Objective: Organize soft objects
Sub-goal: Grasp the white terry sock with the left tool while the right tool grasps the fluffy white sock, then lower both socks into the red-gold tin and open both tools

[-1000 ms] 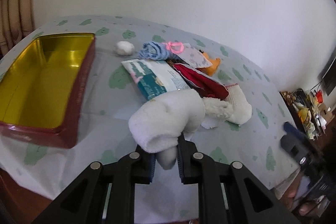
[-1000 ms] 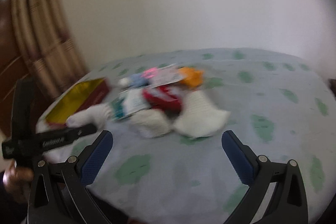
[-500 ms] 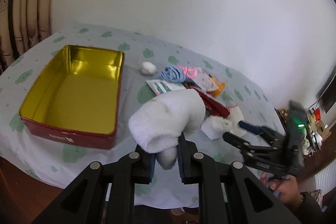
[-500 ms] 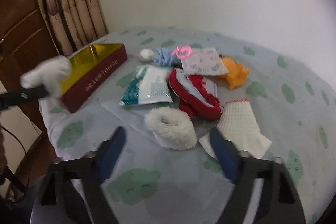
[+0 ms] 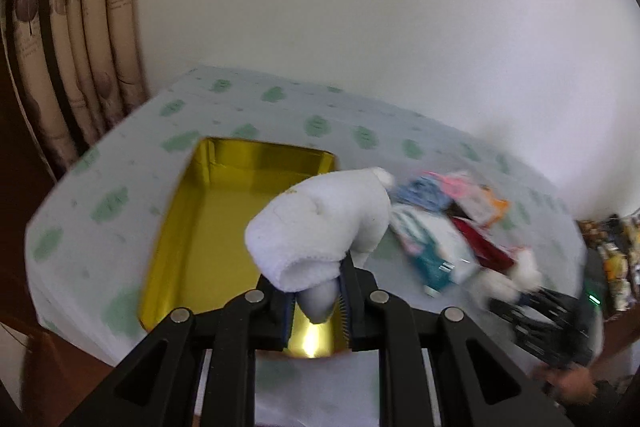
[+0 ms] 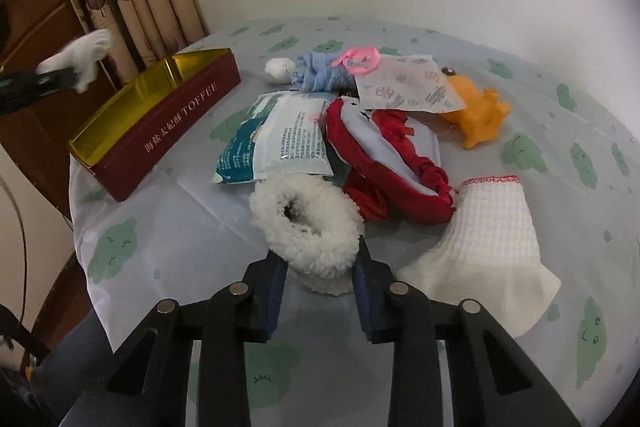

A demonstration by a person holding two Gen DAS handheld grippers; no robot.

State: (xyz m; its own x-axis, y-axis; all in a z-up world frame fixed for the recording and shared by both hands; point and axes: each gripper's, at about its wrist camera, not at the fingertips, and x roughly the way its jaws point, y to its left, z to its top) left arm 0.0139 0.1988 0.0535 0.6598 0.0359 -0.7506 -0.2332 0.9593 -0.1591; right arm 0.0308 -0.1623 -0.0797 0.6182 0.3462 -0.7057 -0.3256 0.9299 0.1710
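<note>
The left tool (image 5: pixel 316 307) is clamped on a rolled white sock (image 5: pixel 320 227), its jaws nearly together with the sock's folded end pinched between them. A second ago that sock hung over the bench beside the heap; now it hangs over the near end of the open gold-lined tin (image 5: pixel 224 211), so the carry looks almost finished and only the release seems left (the left view is smeared with motion, so how high the sock sits above the tin floor cannot be told).

The right tool (image 6: pixel 320 263) has its jaws closing around a fluffy white ring (image 6: pixel 308 227), a scrunchie by the look of it, whose near edge sits between the blue pads. A second ago those jaws stood wide and well short of the heap; now they flank the ring and seem to touch its fuzz, which probably makes it the next item for the tin.

Beyond the ring lie the rest of the soft things, all on the green-patterned cloth of the bench (image 6: pixel 560 131): a teal and white packet (image 6: pixel 276 143), a red-trimmed pouch (image 6: pixel 384 167), a white knitted sock (image 6: pixel 492 227), an orange plush toy (image 6: pixel 476 115), a blue cloth (image 6: pixel 324 75), a pink hair tie (image 6: pixel 362 61) and a small white ball (image 6: pixel 278 69). In the right view the tin stands at the far left edge of the bench, clear of the heap.
</note>
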